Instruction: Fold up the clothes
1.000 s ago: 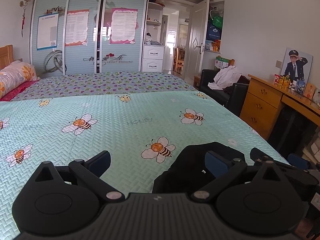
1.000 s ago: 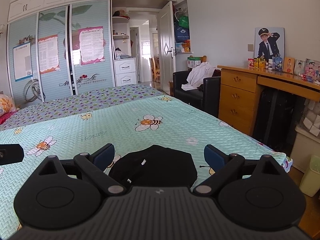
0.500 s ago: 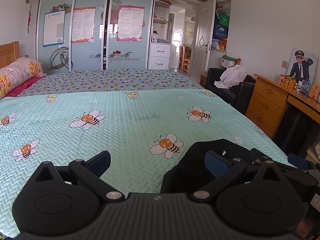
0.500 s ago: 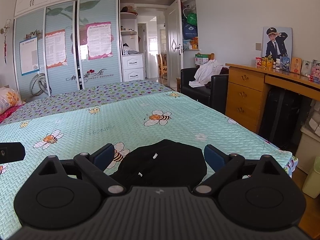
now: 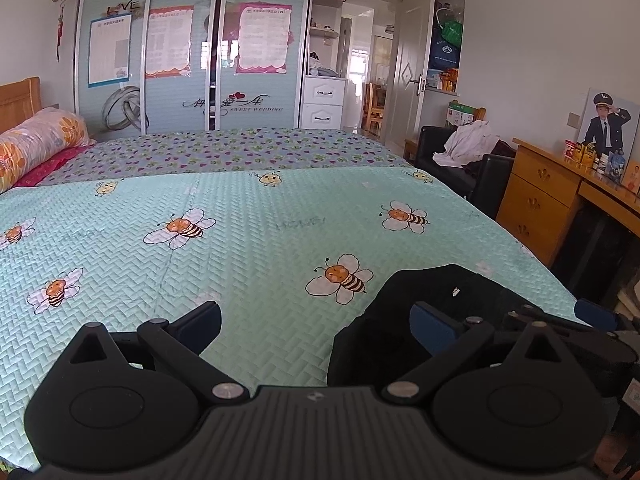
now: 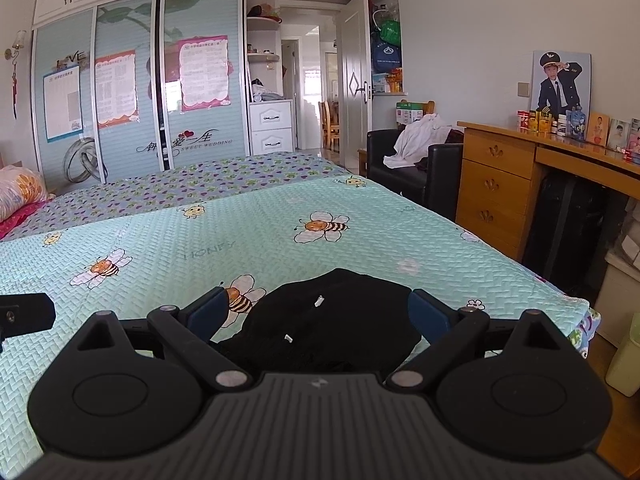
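garment (image 6: 336,320): on bed (image 6: 280,240), near right edge | pillow (image 5: 36,140): far left corner | armchair (image 6: 404,168): right of bed | desk (image 6: 500,168): behind armchair

On the sliding wardrobe doors (image 5: 192,60) "SWEET WEDDING" runs in small capitals under a line of script I can't make out, and the letters "LOVE" (image 5: 123,7) sit up at the top of the left door. The posters (image 6: 205,74) stuck there carry print too fine to read. The mint bee bedspread (image 6: 280,240) has "HONEY" (image 6: 209,251) faintly printed on it.
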`<state>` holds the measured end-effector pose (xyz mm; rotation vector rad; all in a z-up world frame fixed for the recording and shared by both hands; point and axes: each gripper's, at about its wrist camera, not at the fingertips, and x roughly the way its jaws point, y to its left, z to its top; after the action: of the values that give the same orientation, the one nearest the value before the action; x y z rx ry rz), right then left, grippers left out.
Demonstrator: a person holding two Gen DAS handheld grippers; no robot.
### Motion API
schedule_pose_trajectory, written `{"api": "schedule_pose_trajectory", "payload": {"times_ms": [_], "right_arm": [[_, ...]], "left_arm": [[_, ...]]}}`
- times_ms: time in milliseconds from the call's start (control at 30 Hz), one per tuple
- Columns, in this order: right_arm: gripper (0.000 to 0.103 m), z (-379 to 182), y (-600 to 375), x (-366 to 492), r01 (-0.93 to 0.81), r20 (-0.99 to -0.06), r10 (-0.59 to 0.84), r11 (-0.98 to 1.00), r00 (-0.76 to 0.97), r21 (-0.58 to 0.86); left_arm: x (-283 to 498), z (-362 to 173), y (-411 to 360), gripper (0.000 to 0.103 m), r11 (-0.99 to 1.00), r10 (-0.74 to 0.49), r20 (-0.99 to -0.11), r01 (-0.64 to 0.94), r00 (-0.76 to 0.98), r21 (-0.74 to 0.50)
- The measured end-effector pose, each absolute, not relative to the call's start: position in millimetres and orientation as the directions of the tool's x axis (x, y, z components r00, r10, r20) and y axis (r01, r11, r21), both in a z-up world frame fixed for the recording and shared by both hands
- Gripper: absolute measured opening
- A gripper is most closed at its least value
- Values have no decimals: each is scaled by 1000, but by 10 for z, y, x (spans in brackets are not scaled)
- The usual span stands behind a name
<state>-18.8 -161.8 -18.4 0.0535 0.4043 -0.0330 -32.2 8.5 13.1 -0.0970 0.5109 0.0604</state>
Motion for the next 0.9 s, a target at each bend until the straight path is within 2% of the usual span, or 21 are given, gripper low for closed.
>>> {"api": "schedule_pose_trajectory", "payload": {"times_ms": [633, 900], "right_arm": [[96, -275, -1640, -131, 43, -423, -17, 998, 906, 52], [96, -475, -1695, -26, 54, -476, -17, 996, 879, 66]], "left_arm": [[-263, 3, -10, 103, 996, 30, -521, -69, 853, -55], [-175, -165, -3, 103, 996, 34, -561, -73, 827, -46]]}}
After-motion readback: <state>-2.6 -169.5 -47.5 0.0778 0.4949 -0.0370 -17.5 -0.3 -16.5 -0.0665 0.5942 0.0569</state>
